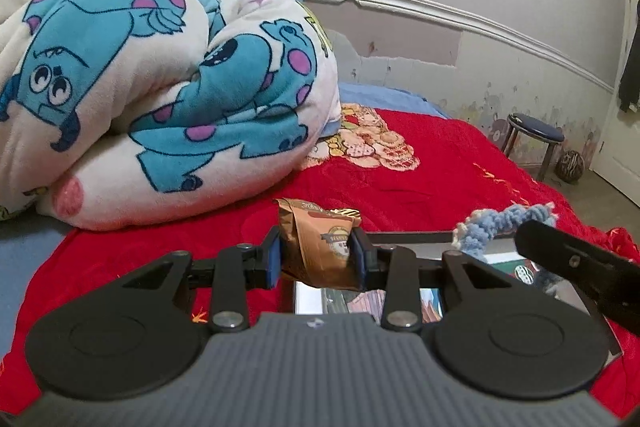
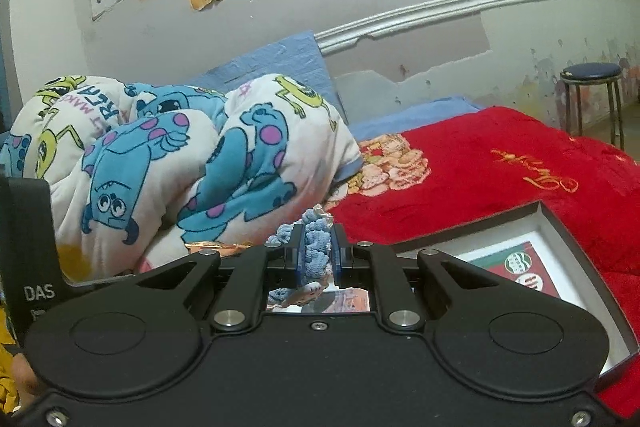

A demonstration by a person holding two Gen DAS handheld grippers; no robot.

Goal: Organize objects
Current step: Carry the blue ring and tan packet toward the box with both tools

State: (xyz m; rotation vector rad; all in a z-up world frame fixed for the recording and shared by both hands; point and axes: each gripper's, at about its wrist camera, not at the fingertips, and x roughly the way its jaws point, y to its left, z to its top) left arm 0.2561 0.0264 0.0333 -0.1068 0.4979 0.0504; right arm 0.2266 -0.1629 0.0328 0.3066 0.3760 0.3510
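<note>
My left gripper (image 1: 317,254) is shut on a brown foil snack packet (image 1: 320,243) and holds it above an open shallow box (image 1: 404,237) on the red blanket. My right gripper (image 2: 317,257) is shut on a blue and cream knitted yarn piece (image 2: 316,247) above the same box (image 2: 560,223), whose bottom shows a printed picture. In the left wrist view the yarn piece (image 1: 496,223) and the right gripper's body (image 1: 580,267) show at the right. The left gripper's body (image 2: 28,247) shows at the left edge of the right wrist view.
A rolled white blanket with blue monsters (image 1: 140,87) lies at the left on the bed. The red blanket (image 2: 500,171) covers the bed. A blue-topped stool (image 2: 592,95) and a ball (image 1: 571,166) stand on the floor at the far right by the wall.
</note>
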